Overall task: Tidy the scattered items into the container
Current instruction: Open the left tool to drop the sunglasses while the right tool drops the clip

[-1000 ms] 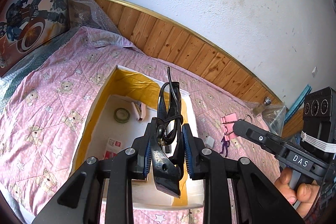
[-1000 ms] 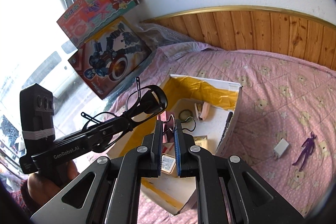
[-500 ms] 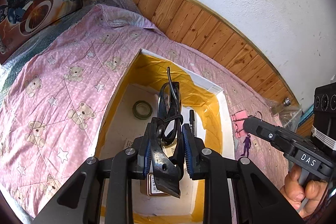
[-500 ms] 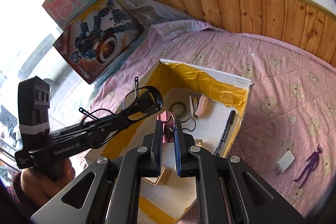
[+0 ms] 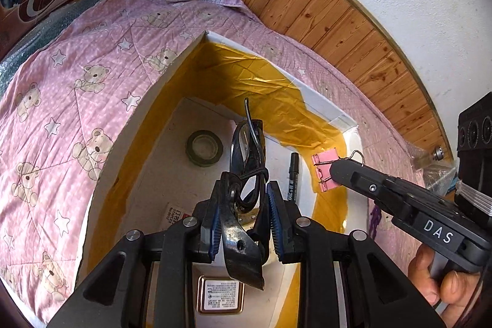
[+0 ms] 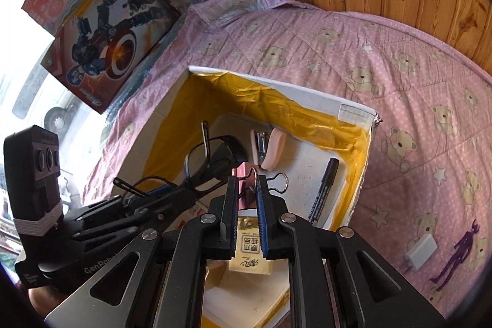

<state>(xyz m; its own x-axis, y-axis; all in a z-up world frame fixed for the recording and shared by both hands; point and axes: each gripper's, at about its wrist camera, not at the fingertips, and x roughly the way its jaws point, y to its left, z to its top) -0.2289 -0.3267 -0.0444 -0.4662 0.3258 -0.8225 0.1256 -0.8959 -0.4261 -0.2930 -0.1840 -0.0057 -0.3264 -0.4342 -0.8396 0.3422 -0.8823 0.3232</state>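
Setting: pink quilt (image 6: 353,57) with bears and stars, wood panelling and white wall behind.
Left gripper (image 5: 244,217): over the box opening, jaws pinched on black-framed glasses (image 5: 247,162); folded frame stands up between the pads, one temple tip pokes below them.
Right gripper (image 6: 247,199): also above the box, jaws pressed onto a pink binder clip (image 6: 244,174); one wire handle loops out to the right of the fingers. From the left camera the clip (image 5: 324,171) shows at the gripper's nose, near the box's right wall.
Hand (image 5: 442,282): wrapped round the right gripper's handle.
Container: white box (image 6: 276,88) with yellow lining, sitting on the quilt.
Box floor, near: small printed packs under both grippers, text too small to read.
Box floor, middle: black marker (image 6: 324,189) along the right wall; tape roll (image 5: 204,148) left of centre.
Box floor, far: pink stapler (image 6: 267,146).
Outside, on quilt: white charger (image 6: 421,251) just beside a purple figurine (image 6: 458,254), right of the box.
Far: two toy boxes (image 6: 107,33) leaning at the quilt's left end.
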